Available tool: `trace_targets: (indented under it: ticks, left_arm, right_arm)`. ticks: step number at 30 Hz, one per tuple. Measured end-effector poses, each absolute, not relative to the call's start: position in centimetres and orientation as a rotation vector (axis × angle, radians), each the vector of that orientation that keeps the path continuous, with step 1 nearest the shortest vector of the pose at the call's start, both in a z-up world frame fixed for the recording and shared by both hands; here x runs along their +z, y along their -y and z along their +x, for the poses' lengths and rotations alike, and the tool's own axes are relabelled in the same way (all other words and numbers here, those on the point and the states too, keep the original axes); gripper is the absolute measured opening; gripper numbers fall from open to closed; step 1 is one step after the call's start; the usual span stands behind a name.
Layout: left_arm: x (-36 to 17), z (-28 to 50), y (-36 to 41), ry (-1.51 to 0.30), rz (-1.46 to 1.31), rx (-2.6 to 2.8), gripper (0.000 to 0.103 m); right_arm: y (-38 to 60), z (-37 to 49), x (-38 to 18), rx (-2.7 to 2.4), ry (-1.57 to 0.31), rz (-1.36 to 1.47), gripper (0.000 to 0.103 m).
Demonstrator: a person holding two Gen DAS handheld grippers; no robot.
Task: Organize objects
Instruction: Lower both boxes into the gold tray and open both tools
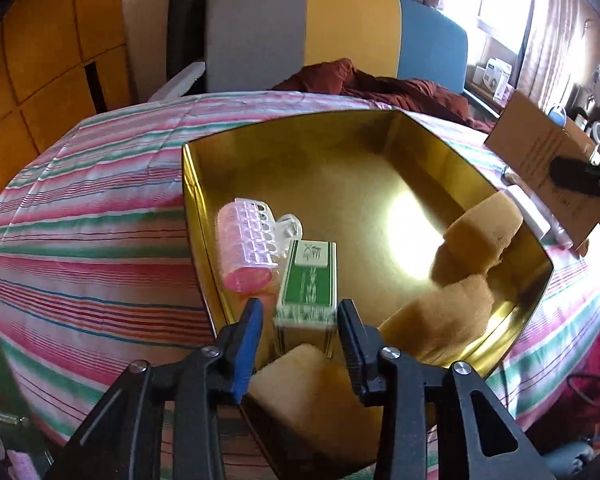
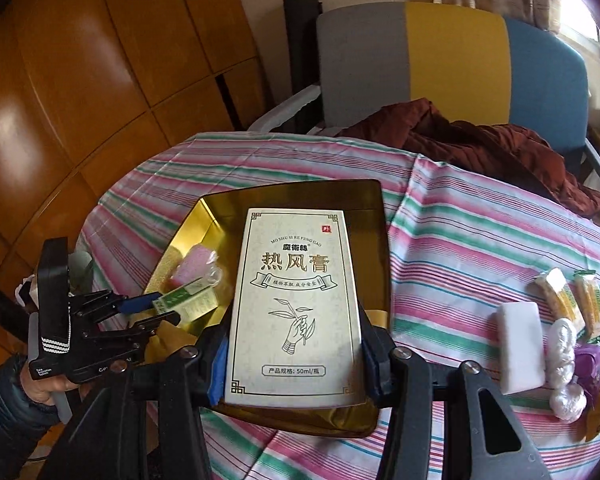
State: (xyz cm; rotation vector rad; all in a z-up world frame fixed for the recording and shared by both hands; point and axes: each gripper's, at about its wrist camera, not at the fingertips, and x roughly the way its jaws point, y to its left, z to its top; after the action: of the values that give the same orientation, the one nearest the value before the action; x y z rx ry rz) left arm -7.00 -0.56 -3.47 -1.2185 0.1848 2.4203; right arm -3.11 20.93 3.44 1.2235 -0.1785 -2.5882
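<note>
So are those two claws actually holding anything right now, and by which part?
The right claw grips the white printed box by its long side edges. The left claw straddles the green box, not gripping it.

Two handheld black grippers: the left gripper [image 1: 300, 320] has angular plastic linkages pinned by round silver screws, one blue ribbed pad [image 1: 249, 344] at 9 o'clock and a black ribbed one opposite. The right gripper [image 2: 294, 350] carries blue pads on both fingers. At 8 o'clock in the right-wrist view, a dark quilted sleeve [image 2: 2, 404] meets a white-lettered, stripe-marked housing.
</note>
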Motion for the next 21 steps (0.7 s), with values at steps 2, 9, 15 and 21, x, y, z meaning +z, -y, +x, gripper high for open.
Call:
trace_targets:
  ticks: [2, 9, 15, 21]
  left_arm:
    - [-2.5, -6.6, 1.0, -0.187, -1.188, 2.458, 0.053]
    - [0.3, -6.3, 3.9, -0.015, -1.118, 2.595, 0.065]
    - [0.8, -5.8, 6.8, 0.201, -1.144, 2.665, 0.073]
    - [0.9, -5.2, 7.0, 0.259, -1.150, 2.681, 0.073]
  right_arm:
    - [-20.3, -3.5, 3.4, -2.575, 0.193, 1.228, 0.051]
    - [-17.6, -6.5, 2.6, -2.453, 0.340, 1.236, 0.063]
    - [-16.1, -6.6, 1.5, -2.398, 0.383, 1.271, 0.083]
    - [-15.4, -4.7, 1.3, -2.470, 0.226, 1.288, 0.083]
